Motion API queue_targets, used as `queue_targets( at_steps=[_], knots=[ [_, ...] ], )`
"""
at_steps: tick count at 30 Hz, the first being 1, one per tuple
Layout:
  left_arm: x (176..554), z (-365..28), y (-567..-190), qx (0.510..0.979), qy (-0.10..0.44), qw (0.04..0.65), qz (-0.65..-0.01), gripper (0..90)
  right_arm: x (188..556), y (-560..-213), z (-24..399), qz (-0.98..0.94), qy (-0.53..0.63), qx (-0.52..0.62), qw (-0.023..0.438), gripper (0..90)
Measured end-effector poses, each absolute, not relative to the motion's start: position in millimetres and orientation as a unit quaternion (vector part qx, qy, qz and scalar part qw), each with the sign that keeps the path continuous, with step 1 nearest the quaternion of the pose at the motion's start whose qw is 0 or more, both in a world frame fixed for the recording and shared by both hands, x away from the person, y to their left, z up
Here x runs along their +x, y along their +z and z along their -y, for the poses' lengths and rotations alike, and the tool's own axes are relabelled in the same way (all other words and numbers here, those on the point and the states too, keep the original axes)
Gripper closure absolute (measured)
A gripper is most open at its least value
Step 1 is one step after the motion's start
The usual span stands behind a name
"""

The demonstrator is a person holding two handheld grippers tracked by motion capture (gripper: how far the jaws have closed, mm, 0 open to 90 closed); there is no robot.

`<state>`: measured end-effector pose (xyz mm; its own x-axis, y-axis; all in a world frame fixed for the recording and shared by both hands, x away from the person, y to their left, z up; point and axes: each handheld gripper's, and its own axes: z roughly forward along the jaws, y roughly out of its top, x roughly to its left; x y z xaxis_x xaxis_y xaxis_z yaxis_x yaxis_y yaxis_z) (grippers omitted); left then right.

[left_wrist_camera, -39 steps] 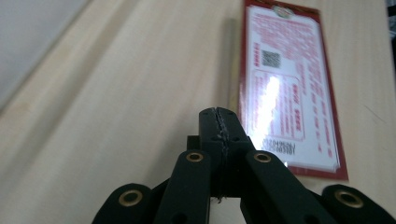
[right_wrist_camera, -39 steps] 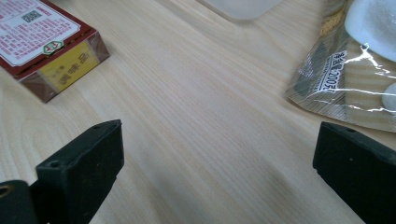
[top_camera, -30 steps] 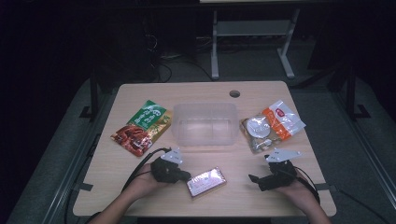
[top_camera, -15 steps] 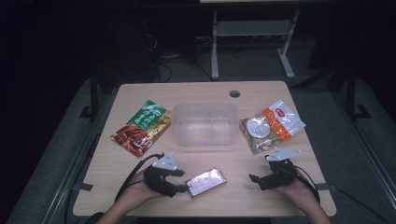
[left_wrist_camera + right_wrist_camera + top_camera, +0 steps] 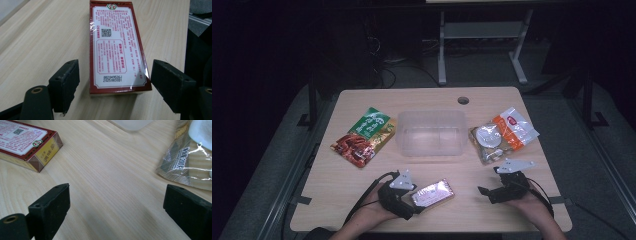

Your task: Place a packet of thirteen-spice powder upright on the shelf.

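A: Biggest first, what's on my screen?

B: Wooden desk (image 5: pixel 337 200). Clear plastic tub (image 5: pixel 431 133) at its middle, green-and-red snack bag (image 5: pixel 363 136) left of it, clear bags of round cakes (image 5: pixel 502 135) right of it.

A: And the box?

B: Red box (image 5: pixel 117 47) lies flat on the desk near the front edge, label up, just ahead of my left hand.

A: Left tongs (image 5: pixel 113 87)?

B: Spread, they've just been opening; box end sits between the jaws, gap on both sides, pads off it.

A: Right tongs (image 5: pixel 117 207)?

B: Spread wide over bare desk, pinching nothing, box well to their left
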<state>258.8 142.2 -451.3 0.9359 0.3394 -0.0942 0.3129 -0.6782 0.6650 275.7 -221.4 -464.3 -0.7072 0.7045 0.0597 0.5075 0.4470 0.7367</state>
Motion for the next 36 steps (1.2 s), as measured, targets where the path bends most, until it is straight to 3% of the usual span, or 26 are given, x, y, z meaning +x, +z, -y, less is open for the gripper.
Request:
queue_targets(
  at_steps=[16,22,36],
  knots=[
    [255,-129,-462,0.93,0.032,0.328,-0.164,22.3,276,-465,221,-0.842,0.382,0.359,0.127,7.0],
    [256,-131,-461,0.93,0.035,0.329,-0.163,28.6,276,-465,220,-0.842,0.382,0.36,0.124,7.2],
    [257,-129,-461,0.935,0.042,0.321,-0.144,32.0,276,-466,219,-0.844,0.379,0.36,0.123,7.3]
  ],
)
